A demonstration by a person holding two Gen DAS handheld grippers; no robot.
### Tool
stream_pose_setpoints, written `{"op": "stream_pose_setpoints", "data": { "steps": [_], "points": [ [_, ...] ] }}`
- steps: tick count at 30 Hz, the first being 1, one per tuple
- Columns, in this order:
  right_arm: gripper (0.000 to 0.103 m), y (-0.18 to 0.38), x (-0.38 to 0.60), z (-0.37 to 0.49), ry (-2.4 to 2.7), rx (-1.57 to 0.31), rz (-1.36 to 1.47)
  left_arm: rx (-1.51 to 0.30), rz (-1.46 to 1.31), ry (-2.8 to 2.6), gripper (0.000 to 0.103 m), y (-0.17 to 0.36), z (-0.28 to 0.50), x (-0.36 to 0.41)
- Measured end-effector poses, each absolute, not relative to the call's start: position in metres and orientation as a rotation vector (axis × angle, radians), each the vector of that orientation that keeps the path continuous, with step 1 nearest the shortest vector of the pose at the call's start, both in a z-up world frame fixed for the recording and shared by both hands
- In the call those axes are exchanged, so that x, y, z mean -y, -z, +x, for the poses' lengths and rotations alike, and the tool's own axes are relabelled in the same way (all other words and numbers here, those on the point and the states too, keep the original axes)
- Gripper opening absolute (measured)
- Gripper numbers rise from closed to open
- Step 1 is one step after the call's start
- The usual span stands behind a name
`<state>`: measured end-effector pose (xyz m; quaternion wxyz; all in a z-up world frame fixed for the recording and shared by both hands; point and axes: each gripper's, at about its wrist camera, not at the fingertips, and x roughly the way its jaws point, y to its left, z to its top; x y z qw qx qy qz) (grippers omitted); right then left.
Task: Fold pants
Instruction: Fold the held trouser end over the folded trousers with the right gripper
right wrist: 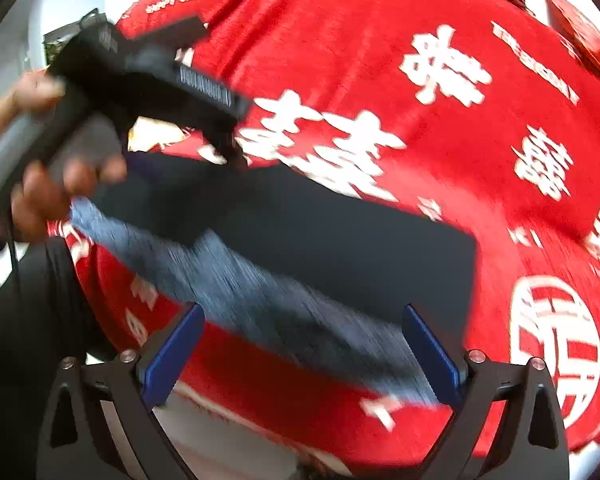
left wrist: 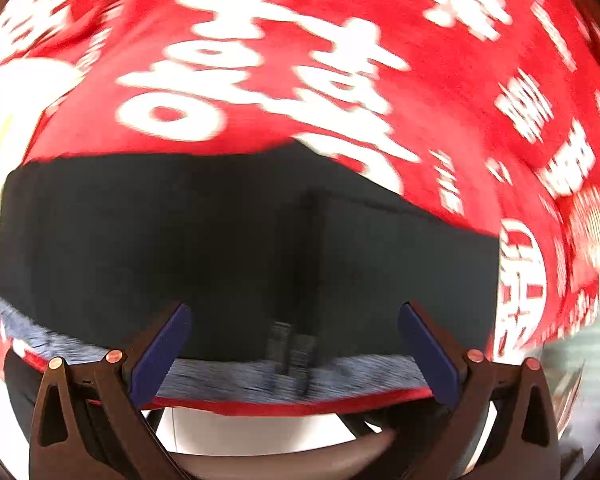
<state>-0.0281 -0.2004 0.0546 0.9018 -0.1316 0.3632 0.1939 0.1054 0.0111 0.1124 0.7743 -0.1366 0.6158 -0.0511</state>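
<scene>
Both views are smeared by motion blur, so the white print on the red cloth reads poorly toward its edges, and the grey waistband of the pants shows only as streaks. In the left wrist view the pants hide the cloth beneath them, and the near edge of the surface falls behind the fingers. In the right wrist view the left gripper is blurred, its fingers cannot be told apart, and the hand holding it is cut off by the picture's left edge.
</scene>
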Motion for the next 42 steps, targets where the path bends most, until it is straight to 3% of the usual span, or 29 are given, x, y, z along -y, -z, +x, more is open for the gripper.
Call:
{"op": "stream_pose_setpoints", "data": {
  "steps": [7, 10, 12, 15, 22, 28, 35, 42],
  "points": [
    [0.099, -0.046, 0.264, -0.018, -0.460, -0.786, -0.003, -1.340, -0.200, 0.281, 0.103, -0.101, 0.104, 0.070],
    [0.099, -0.031, 0.267, 0.000, -0.482, -0.824, 0.010, -1.395, -0.173, 0.241, 0.103, -0.072, 0.109, 0.072],
    [0.099, -0.008, 0.278, 0.020, -0.437, -0.947, 0.080, -1.426, -0.207, 0.242, 0.102, -0.053, 0.111, 0.063],
    [0.099, 0.000, 0.302, 0.024, -0.469, -0.994, 0.235, -1.393, -0.178, 0.259, 0.103, -0.057, 0.107, 0.066],
    [0.099, -0.028, 0.300, 0.020, -0.565, -0.934, 0.245, -1.362, -0.033, 0.217, 0.103, -0.051, 0.102, 0.085],
    [0.099, 0.007, 0.279, 0.046, -0.534, -1.064, 0.192, -1.349, -0.033, 0.240, 0.103, -0.050, 0.100, 0.082],
    [0.099, -0.058, 0.294, 0.046, -0.562, -0.888, 0.023, -1.323, 0.006, 0.225, 0.103, -0.048, 0.094, 0.088],
    [0.099, -0.077, 0.301, 0.127, -0.609, -0.894, 0.067, -1.301, 0.036, 0.226, 0.103, -0.048, 0.087, 0.090]
  ]
}}
